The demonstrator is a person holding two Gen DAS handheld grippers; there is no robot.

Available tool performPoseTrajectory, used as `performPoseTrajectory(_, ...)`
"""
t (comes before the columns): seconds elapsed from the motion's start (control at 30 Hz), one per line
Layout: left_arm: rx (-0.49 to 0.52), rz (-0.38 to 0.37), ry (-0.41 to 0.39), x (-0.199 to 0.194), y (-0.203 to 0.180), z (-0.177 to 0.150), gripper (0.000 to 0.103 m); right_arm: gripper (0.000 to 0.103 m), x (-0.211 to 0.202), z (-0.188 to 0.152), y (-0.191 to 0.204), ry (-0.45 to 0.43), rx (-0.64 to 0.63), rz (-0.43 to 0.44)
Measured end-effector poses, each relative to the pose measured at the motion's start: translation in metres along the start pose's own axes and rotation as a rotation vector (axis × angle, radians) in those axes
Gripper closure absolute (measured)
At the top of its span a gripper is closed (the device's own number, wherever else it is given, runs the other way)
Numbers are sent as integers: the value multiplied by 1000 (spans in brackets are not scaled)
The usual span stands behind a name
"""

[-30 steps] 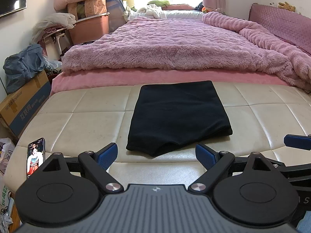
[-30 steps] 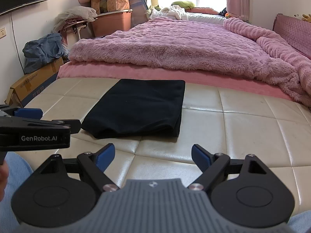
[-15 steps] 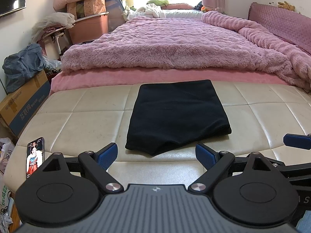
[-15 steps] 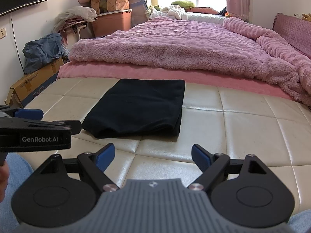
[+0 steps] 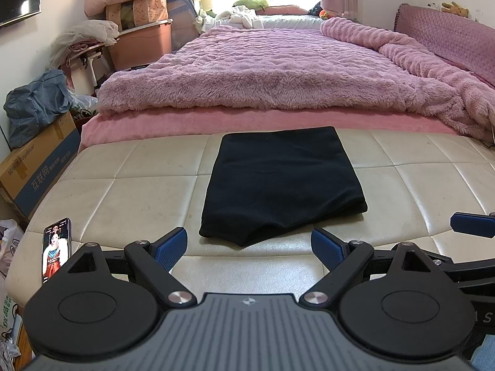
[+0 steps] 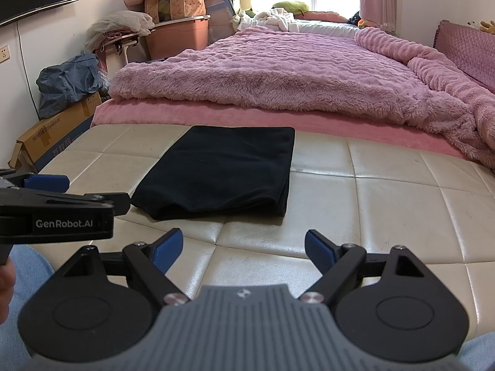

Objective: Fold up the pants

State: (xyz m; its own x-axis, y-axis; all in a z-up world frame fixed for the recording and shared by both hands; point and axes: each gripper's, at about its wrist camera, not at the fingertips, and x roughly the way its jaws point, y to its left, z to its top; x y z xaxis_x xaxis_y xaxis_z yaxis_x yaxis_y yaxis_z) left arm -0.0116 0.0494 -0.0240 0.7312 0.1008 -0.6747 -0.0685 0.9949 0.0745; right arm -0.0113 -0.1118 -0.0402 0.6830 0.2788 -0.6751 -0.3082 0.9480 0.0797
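Nearby, phone (image 5: 56,249) left of folded pants (image 5: 283,185) on bench (image 5: 417,185).

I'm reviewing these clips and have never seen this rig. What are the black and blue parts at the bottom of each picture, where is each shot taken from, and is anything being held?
There is no robot here: a person holds a two-finger claw in each hand, and a fisheye camera on each looks forward along its fingers. One picture is from the left claw, the other from the right claw; the blue parts are its finger pads. Both stand open and hold nothing. Ahead, black pants lie folded into a rectangle on a cream tufted bench at the foot of a bed with a pink blanket. A phone lies at the bench's left corner.
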Motion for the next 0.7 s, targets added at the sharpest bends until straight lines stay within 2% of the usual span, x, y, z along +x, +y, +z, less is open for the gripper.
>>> performPoseTrajectory(0.7,4,-1,7,0,-4,-3,0,21,-2,-1,1,4,1,3)
